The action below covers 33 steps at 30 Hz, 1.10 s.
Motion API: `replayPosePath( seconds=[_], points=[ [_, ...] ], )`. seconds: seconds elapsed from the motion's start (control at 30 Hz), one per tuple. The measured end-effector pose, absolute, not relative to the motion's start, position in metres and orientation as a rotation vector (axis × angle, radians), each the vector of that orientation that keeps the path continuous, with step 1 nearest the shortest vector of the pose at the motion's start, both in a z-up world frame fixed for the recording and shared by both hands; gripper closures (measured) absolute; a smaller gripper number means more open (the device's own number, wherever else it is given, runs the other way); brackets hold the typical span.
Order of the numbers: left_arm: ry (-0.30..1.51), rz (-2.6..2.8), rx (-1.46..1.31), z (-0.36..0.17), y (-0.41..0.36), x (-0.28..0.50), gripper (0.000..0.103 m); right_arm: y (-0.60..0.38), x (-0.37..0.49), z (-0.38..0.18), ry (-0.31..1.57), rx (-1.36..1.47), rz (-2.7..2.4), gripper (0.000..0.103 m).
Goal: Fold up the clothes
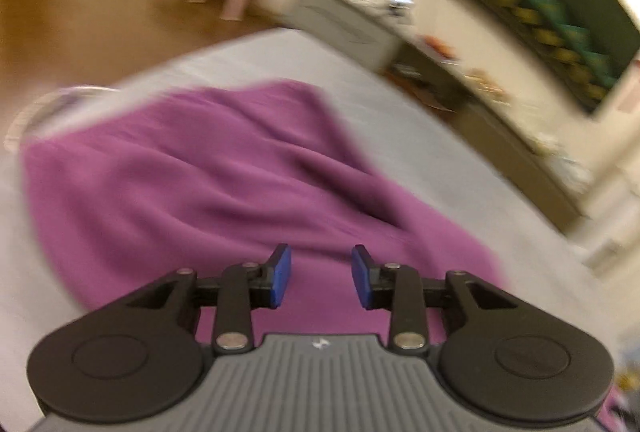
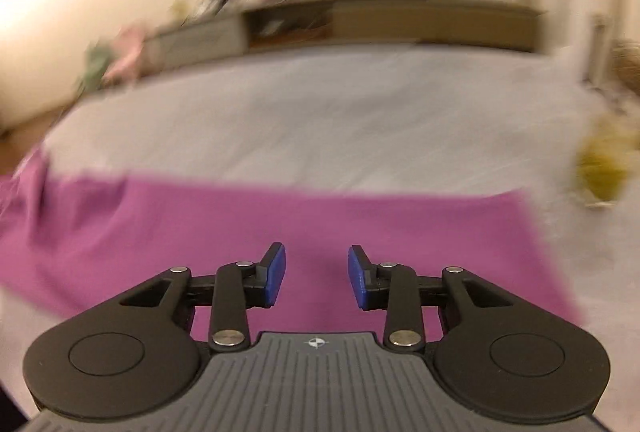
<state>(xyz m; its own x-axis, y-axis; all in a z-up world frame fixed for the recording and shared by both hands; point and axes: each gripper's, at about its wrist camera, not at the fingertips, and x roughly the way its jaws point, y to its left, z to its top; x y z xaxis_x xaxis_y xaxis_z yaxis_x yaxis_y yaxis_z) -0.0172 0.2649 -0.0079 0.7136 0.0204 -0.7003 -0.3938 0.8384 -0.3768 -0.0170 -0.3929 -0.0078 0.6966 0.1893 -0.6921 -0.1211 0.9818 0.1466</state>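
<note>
Purple garment [image 1: 224, 184] on grey bedsheet [image 2: 320, 120]

Soft matt purple cloth [image 1: 208, 184] lies on a smooth grey sheet [image 2: 320, 120]; the floor [image 1: 80, 4] looks like polished wood

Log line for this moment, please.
left gripper: open, empty | right gripper: open, empty | purple garment: lying on grey sheet

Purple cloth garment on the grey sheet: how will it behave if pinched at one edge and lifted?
The purple cloth garment probably drapes limp: soft wrinkles cross it. Likely light, as it lies thin and flat on the grey sheet. A push would probably bunch it rather than slide it whole.
</note>
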Motion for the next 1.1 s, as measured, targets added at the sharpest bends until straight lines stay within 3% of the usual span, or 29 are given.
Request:
replayPosePath(
  seconds=[0.1, 0.17, 0.2, 0.27, 0.33, 0.47, 0.63, 0.7, 0.87, 1.03, 1.1],
  points=[
    [0.778, 0.398, -0.47, -0.014, 0.307, -0.01, 0.073, -0.384, -0.001, -0.024, 0.857, 0.018, 0.169, 0.067],
    [0.784, 0.503, -0.505, -0.018, 0.331, -0.01, 0.09, -0.389, 0.005, -0.029, 0.874, -0.036, 0.131, 0.068],
    [0.763, 0.534, -0.547, -0.016, 0.343, -0.012, 0.091, -0.393, 0.005, -0.028, 0.883, -0.039, 0.099, 0.068],
    [0.72, 0.556, -0.581, -0.013, 0.351, -0.015, 0.091, -0.397, 0.005, -0.025, 0.898, -0.056, 0.024, 0.067],
    [0.695, 0.453, -0.607, -0.009, 0.344, -0.008, 0.083, -0.395, 0.006, -0.02, 0.908, -0.081, -0.059, 0.066],
    [0.689, 0.27, -0.6, -0.007, 0.327, 0.013, 0.083, -0.313, 0.006, 0.034, 0.76, -0.152, 0.083, 0.06],
    [0.721, 0.327, -0.666, -0.025, 0.356, 0.014, 0.086, -0.132, 0.027, 0.093, 0.63, -0.218, 0.509, 0.032],
    [0.711, 0.302, -0.707, -0.026, 0.363, 0.006, 0.086, -0.053, 0.048, 0.099, 0.607, -0.256, 0.644, 0.028],
    [0.708, 0.263, -0.775, -0.031, 0.374, 0.007, 0.086, 0.115, 0.129, 0.067, 0.685, -0.362, 0.773, 0.025],
    [0.7, 0.218, -0.78, -0.039, 0.375, 0.01, 0.086, 0.182, 0.192, 0.021, 0.83, -0.357, 0.698, 0.025],
    [0.698, 0.205, -0.782, -0.04, 0.377, 0.01, 0.086, 0.189, 0.205, 0.008, 0.883, -0.35, 0.692, 0.035]
  ],
)
